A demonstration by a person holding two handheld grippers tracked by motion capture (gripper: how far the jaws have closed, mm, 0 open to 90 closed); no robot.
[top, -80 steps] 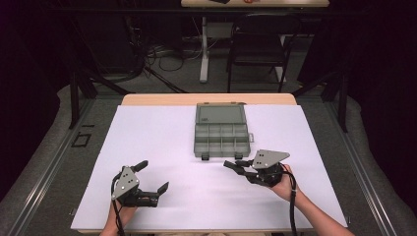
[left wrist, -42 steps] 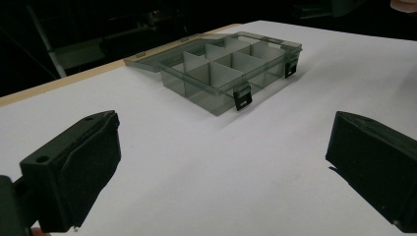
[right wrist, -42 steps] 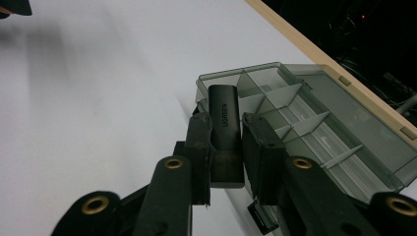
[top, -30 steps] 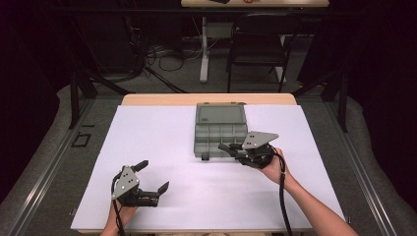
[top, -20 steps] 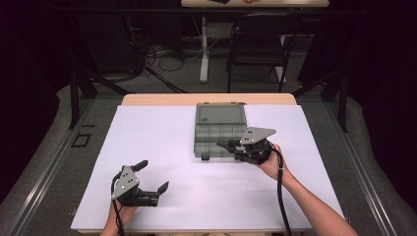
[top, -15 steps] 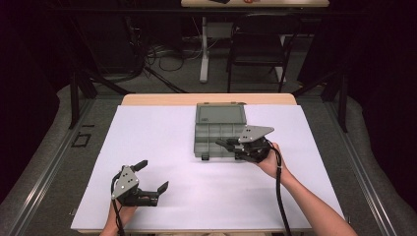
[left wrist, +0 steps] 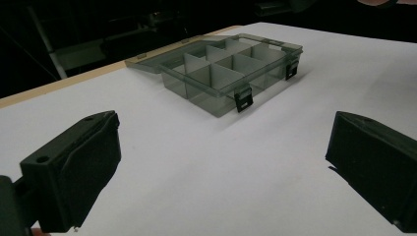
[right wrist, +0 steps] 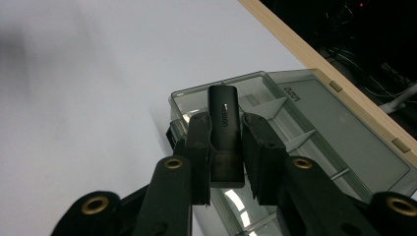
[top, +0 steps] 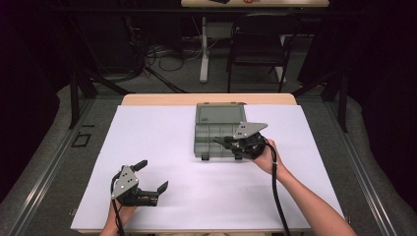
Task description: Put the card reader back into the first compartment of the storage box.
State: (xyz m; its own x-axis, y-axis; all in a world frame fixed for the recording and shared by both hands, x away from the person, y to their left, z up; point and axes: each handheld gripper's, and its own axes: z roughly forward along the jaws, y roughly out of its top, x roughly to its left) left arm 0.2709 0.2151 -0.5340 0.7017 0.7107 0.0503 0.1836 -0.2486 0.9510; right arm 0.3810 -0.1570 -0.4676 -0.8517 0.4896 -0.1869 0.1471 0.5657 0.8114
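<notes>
One black adapter (right wrist: 224, 135) clamped in right tongs (right wrist: 226, 162) over one organizer box (top: 216, 132) — left tongs (top: 151, 176) wide open, empty.

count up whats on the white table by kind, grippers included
grippers: 2, left gripper open, right gripper shut on the adapter
clear compartment box: 1, lid open
black adapter: 1, between the right gripper's fingers
total: 4
</notes>
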